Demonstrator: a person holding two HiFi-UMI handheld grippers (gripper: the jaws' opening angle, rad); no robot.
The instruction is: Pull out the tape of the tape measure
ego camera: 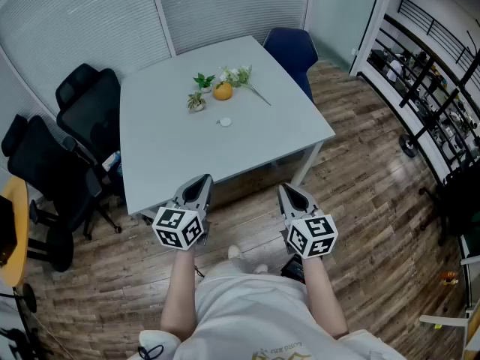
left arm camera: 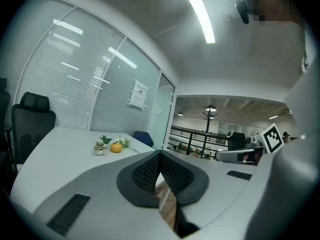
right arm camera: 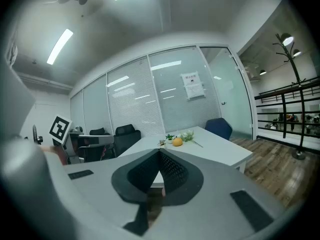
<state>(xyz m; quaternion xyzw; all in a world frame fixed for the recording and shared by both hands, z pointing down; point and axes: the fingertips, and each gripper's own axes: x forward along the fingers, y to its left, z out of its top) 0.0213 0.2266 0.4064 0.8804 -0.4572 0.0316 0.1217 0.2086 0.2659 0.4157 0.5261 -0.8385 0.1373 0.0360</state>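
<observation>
So far: nothing done yet. No tape drawn, no tool in either grip, so by my reading the whole pull lies ahead.
Left gripper (ego camera: 201,183): jaws pressed together, tips meeting, nothing between them; it hovers by the table's near edge.
Right gripper (ego camera: 289,192): same story, jaws closed on air, held beside the left one and short of the table.
Table (ego camera: 165,163): white and mostly bare; an orange (ego camera: 223,91), a small potted plant (ego camera: 196,103) and a flower sprig (ego camera: 241,76) cluster toward the far side.
Tape measure: not surely identified. A small pale round thing (ego camera: 224,121) lies just in front of the orange, well apart from both grippers; likely it, but too small to tell.
Left to do: reach in, open up, steady the case with one gripper, pinch the tape end with the other, and draw it out.
</observation>
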